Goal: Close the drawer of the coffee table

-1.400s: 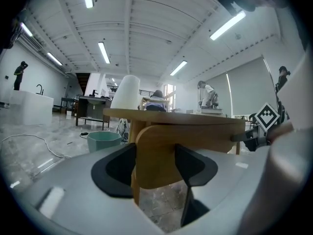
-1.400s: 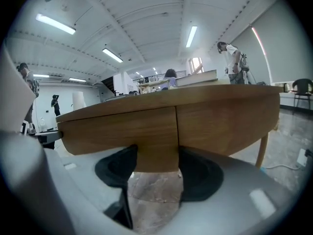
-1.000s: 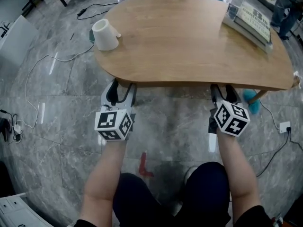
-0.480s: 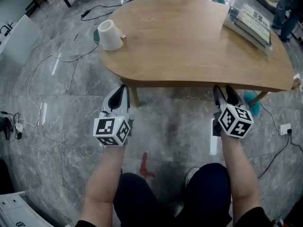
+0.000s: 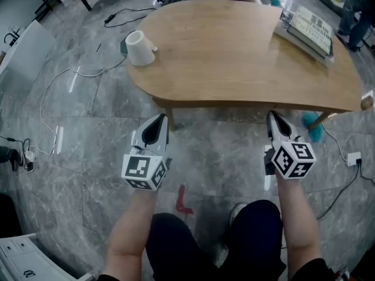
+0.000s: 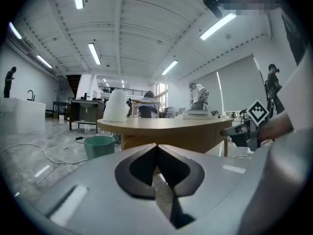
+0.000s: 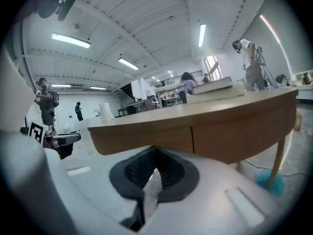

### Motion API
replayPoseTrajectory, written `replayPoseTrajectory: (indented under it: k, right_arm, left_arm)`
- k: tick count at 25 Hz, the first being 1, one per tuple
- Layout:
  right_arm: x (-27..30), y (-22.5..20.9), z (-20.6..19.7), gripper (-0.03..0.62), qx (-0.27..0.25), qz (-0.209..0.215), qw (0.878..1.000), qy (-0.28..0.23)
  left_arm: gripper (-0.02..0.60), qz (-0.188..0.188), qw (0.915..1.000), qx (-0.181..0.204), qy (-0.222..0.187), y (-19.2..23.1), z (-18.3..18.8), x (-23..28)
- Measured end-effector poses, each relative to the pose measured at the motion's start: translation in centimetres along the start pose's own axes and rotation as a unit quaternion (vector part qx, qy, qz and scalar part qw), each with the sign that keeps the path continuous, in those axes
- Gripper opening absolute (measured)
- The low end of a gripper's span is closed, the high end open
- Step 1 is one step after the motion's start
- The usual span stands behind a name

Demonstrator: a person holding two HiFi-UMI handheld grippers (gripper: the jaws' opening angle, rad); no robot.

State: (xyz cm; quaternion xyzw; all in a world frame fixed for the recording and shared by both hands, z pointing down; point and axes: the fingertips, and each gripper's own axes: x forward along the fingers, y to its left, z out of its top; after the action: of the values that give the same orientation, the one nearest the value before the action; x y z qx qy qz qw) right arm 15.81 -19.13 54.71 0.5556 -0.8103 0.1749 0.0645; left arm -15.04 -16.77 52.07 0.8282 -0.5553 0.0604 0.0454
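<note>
Wood drawer (image 7: pixel 146 137) flush, right gripper view only, left gripper (image 5: pixel 160 118), right gripper (image 5: pixel 272 116) both clenched empty

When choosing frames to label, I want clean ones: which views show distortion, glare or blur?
Left gripper view and right gripper view: heavy fisheye, black corners, bright ceiling lights. Head view: sharp, edges bent, light streaks glaring on the floor.

Print on the book (image 5: pixel 309 27) cover is too small to read.
</note>
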Motion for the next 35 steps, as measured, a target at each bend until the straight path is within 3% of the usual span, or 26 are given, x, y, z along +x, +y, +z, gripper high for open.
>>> replayPoseTrajectory:
  k: [9,19,25,31,35]
  right_arm:
    - [-6.6,2.9,8.6,0.002,0.017,0.035,0.996,0.081]
    - [-15.0,9.8,25.1,0.002,-0.017,0.089,0.985,0.144]
    - [-19.3,14.2,33.8,0.002,-0.011,0.124,0.983,0.134]
    - [-24.2,17.1,40.6,0.002,0.013,0.157,0.981,0.114]
    - [-26.6,17.8,44.0,0.002,-0.004,0.179,0.979,0.093]
  left_arm:
    - [0.003,0.01,0.9961,-0.051,0.07,-3.3,9.9,-4.5]
    - [0.003,-0.003,0.9903,-0.074,0.118,-7.8,28.8,-9.6]
    - [0.003,0.001,0.9904,-0.066,0.121,-9.8,39.2,-13.3]
    - [0.003,0.013,0.9894,-0.082,0.119,-12.6,46.9,-17.4]
    - [0.003,-0.007,0.991,-0.084,0.104,-15.7,49.9,-19.3]
